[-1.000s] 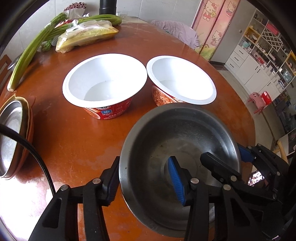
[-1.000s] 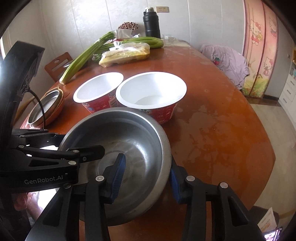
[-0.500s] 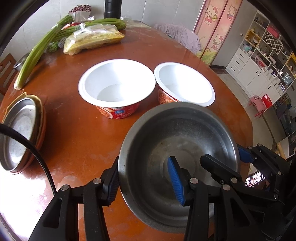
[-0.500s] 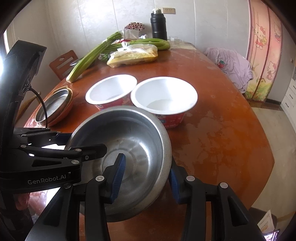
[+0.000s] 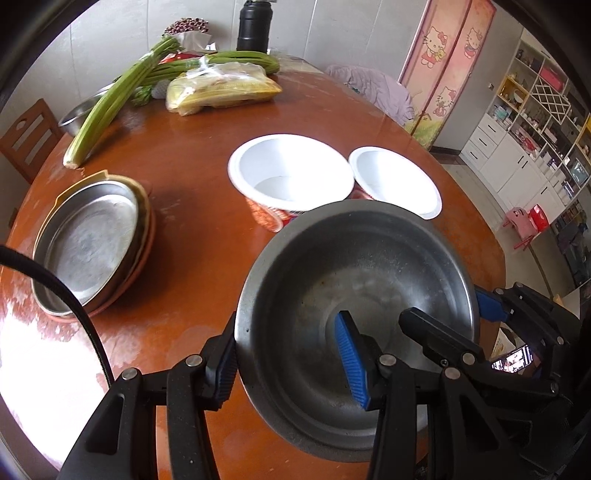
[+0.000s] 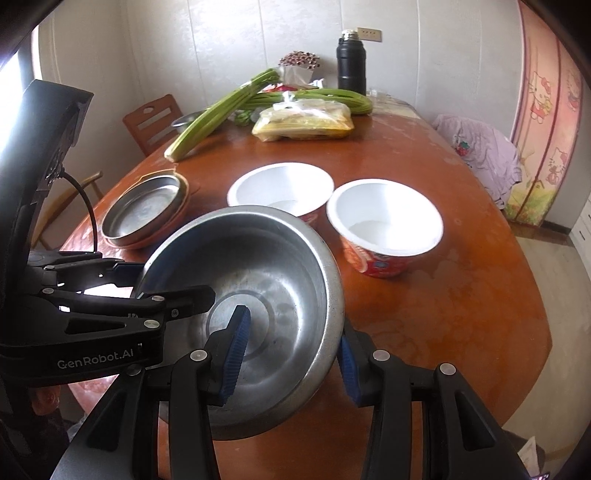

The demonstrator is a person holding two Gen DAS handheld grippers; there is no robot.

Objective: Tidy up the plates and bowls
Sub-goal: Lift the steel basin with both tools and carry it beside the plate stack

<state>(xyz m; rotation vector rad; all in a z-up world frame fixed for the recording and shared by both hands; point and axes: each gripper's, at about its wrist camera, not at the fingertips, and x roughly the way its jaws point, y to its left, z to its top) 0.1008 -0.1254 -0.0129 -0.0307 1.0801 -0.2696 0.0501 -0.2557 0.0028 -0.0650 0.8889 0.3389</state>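
A steel bowl is held above the table by both grippers. My left gripper is shut on its left rim, one finger outside and one inside. My right gripper is shut on its right rim; it also shows in the left wrist view. Two white paper bowls with red sides stand behind it; they show in the right wrist view too. A stack of steel and orange plates lies at the left.
Round brown table. At its far side lie green stalks, a bagged yellow food pack and a black flask. A wooden chair stands at the left. A cable crosses the left wrist view.
Both grippers have lifted the steel bowl up and back from the table. The paper bowls look farther away and the plate stack has come more into view.
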